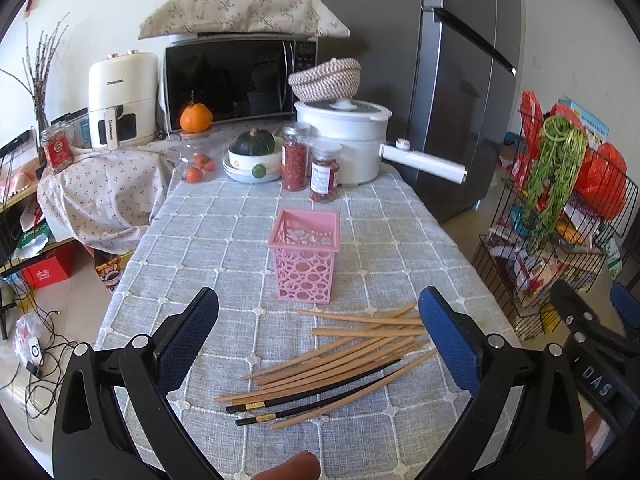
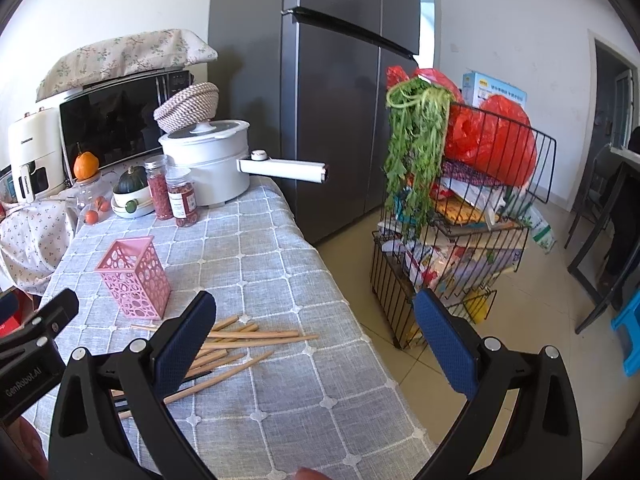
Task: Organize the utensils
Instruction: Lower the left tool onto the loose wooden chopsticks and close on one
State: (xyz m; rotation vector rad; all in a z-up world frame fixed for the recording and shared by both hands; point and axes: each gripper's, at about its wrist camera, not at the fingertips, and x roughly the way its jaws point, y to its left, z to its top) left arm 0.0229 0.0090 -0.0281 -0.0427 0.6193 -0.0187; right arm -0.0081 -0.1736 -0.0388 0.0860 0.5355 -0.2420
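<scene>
A pink perforated holder [image 1: 306, 258] stands upright and empty in the middle of the table; the right wrist view has the pink holder [image 2: 134, 276] at its left. Several wooden chopsticks [image 1: 352, 354] and two black chopsticks [image 1: 316, 398] lie loose in a pile in front of it, partly hidden by a finger as chopsticks [image 2: 248, 338] in the right wrist view. My left gripper [image 1: 318, 316] hangs open above the pile, holding nothing. My right gripper [image 2: 314, 318] is open over the table's right edge, to the right of the pile.
At the table's far end stand a white pot [image 1: 348, 140] with a long handle, two spice jars [image 1: 308, 168], a bowl with a squash [image 1: 252, 160] and a microwave [image 1: 236, 80]. A grey fridge [image 2: 320, 80] and a wire rack [image 2: 460, 220] of groceries stand right of the table.
</scene>
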